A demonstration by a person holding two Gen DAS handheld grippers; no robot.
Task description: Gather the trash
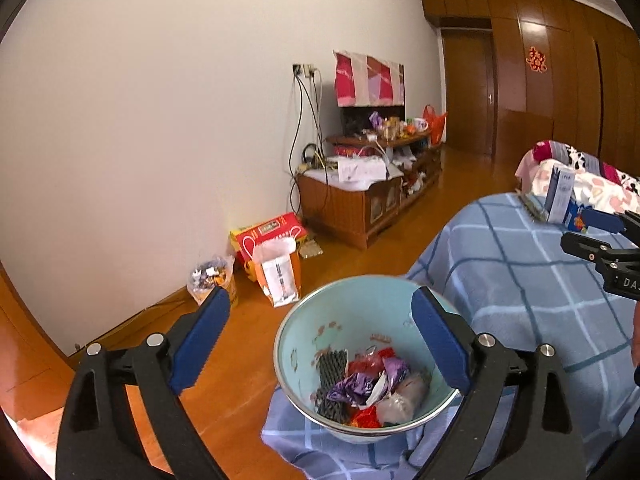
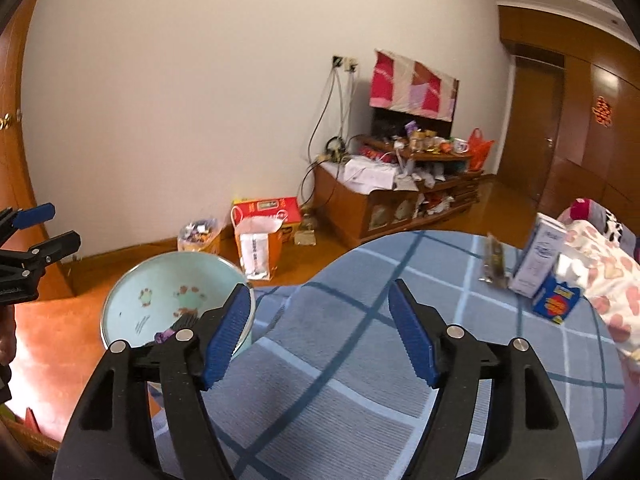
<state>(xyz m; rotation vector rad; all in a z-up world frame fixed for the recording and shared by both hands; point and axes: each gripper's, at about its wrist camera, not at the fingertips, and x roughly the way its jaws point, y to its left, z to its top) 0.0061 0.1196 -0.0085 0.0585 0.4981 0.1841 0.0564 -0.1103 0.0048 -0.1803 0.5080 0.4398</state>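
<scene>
A pale green bin [image 1: 320, 332] stands beside the bed and holds wrappers: purple foil [image 1: 360, 384], red pieces and a dark ridged strip. My left gripper [image 1: 320, 332] is open and empty above the bin's mouth. My right gripper [image 2: 320, 332] is open and empty over the blue checked bedspread [image 2: 360, 380]. The bin [image 2: 132, 312] shows at its left. On the bed's far side lie a dark flat wrapper [image 2: 494, 264], a white carton [image 2: 538, 256] and a blue and yellow box [image 2: 558, 300]. The right gripper also shows in the left wrist view [image 1: 596, 232].
A wooden floor [image 1: 240, 360] runs to a white wall. By the wall stand a paper bag [image 1: 280, 272], a red box [image 1: 268, 236] and a plastic bag of sweets [image 1: 210, 276]. A cluttered low wooden cabinet [image 1: 360, 204] stands further on. A flowered quilt [image 2: 600, 272] lies on the bed.
</scene>
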